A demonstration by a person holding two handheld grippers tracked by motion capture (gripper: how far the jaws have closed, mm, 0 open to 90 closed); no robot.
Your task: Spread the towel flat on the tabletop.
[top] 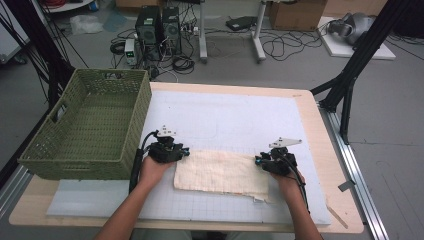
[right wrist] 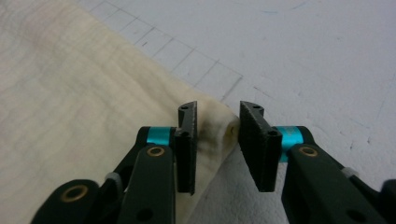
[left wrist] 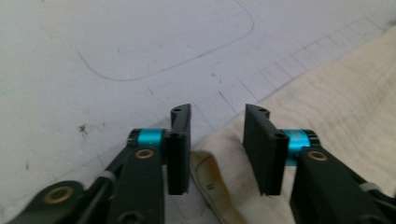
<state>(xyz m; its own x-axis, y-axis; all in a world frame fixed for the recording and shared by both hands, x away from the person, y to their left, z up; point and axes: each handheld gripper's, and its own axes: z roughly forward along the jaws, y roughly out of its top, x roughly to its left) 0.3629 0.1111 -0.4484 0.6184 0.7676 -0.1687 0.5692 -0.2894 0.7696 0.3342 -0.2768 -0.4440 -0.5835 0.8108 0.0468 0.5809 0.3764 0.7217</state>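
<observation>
a cream cloth (top: 221, 174) lay flat and folded on the white mat (top: 235, 120) at the near middle of the tabletop (top: 320, 150), its long side running left to right. the left gripper (top: 186, 152) sat at the cloth's far left corner and the right gripper (top: 258, 160) at its far right corner, each held in a hand that came in from the near edge. in the left gripper view the gripper (left wrist: 217, 149) had its jaws apart, with a clear gap between them; the cloth's (left wrist: 327, 116) rounded corner lay in that gap and under the right jaw, and the pads did not press on it. in the right gripper view the gripper (right wrist: 217, 144) also stood with its jaws apart, the folded corner of the cloth (right wrist: 70, 107) between them, close against the left jaw and clear of the right one, so nothing was clamped. a green woven basket (top: 87, 130) stood at the left edge of the tabletop, just beside the left hand (top: 152, 170) and apart from the cloth. the right hand (top: 287, 181) rested at the cloth's right end. past the far edge of the tabletop, on the floor, stood computer towers (top: 159, 25) among cables.
</observation>
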